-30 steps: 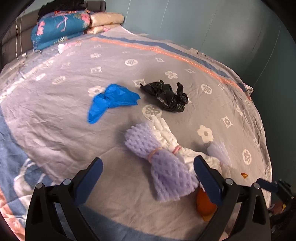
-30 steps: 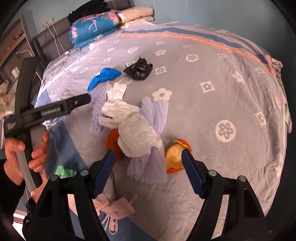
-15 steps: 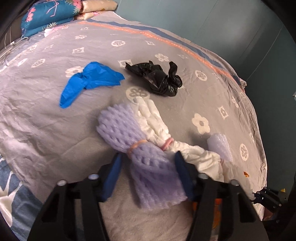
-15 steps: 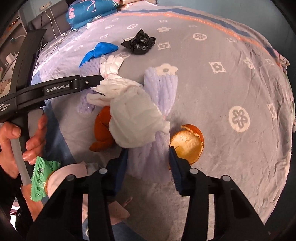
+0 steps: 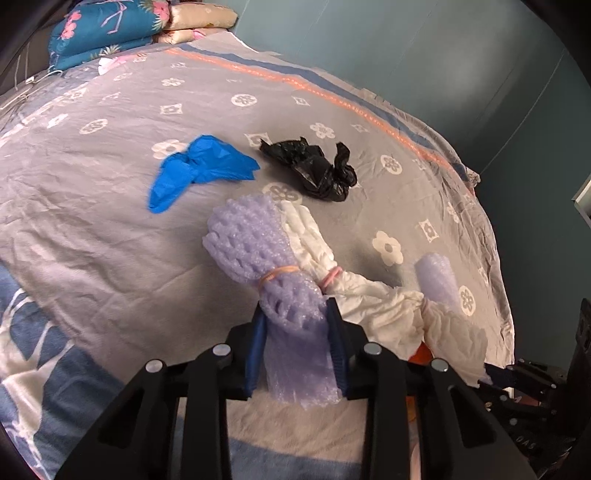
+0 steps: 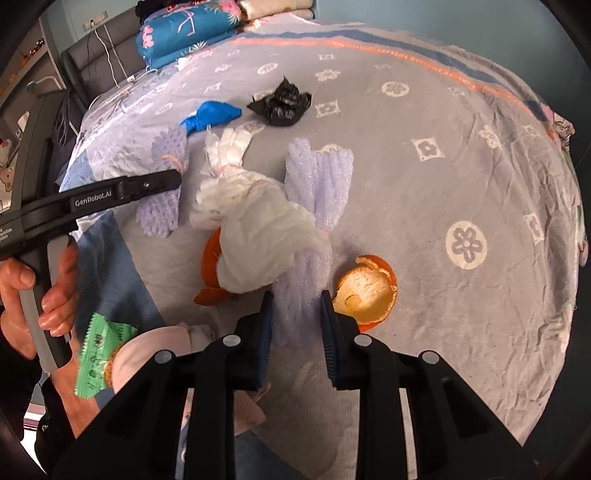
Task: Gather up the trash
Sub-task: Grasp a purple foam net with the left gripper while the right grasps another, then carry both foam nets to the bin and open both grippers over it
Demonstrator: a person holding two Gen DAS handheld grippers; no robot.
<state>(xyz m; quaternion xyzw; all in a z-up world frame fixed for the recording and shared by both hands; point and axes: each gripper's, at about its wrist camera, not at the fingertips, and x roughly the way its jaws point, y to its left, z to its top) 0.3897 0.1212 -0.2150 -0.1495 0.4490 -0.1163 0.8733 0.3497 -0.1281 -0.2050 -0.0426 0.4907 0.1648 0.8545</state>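
Left wrist view: left gripper point(image 5: 295, 332) clamps a purple foam net point(image 5: 291, 325), right gripper point(image 6: 295, 314) another net point(image 6: 299, 295); jaws just closing, lift-off seems next.

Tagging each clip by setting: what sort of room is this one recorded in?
Most likely a bedroom. The trash lies on a bed with a grey flower-print bedspread, folded quilts are stacked at its head against a dark headboard, and a teal wall stands close behind.

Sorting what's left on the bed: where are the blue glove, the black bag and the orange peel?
blue glove point(image 5: 201, 170), left wrist view, its crumpled middle.
black bag point(image 5: 314, 171), left wrist view, its bunched centre.
orange peel point(image 6: 365, 291), right wrist view, pale inner side.
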